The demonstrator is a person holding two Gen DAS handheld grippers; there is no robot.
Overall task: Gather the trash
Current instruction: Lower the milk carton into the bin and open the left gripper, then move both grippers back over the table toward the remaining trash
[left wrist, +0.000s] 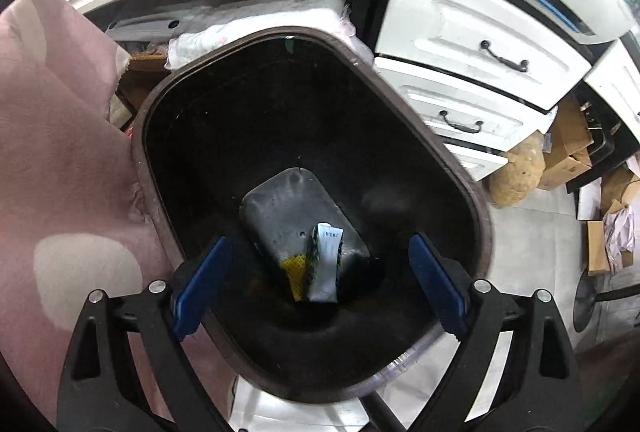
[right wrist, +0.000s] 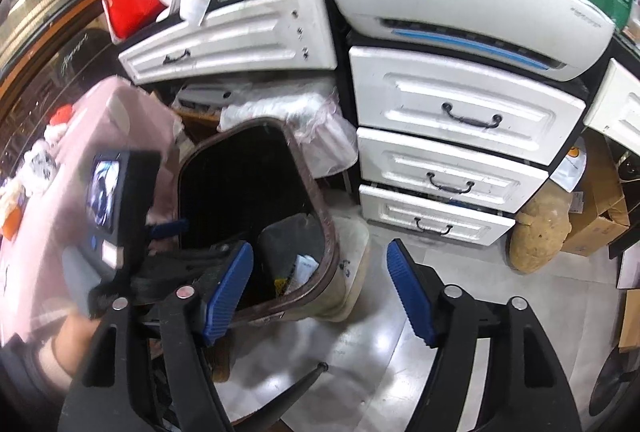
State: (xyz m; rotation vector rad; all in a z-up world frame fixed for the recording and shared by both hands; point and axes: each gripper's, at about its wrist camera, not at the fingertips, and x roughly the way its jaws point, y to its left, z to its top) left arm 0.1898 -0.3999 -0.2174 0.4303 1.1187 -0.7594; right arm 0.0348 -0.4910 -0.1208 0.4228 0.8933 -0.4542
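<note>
A brown-rimmed trash bin with a black inside fills the left wrist view. At its bottom lie a silver-and-white wrapper and a yellow mesh scrap. My left gripper is open and empty, held over the bin's mouth. In the right wrist view the bin stands on the floor at centre left, with the wrapper inside. The left gripper's body hangs over its left rim. My right gripper is open and empty, beside the bin's right rim above the floor.
A pink-covered table with small items is left of the bin. White drawers stand behind and to the right. A tan sack and cardboard boxes lie on the grey tiled floor at right.
</note>
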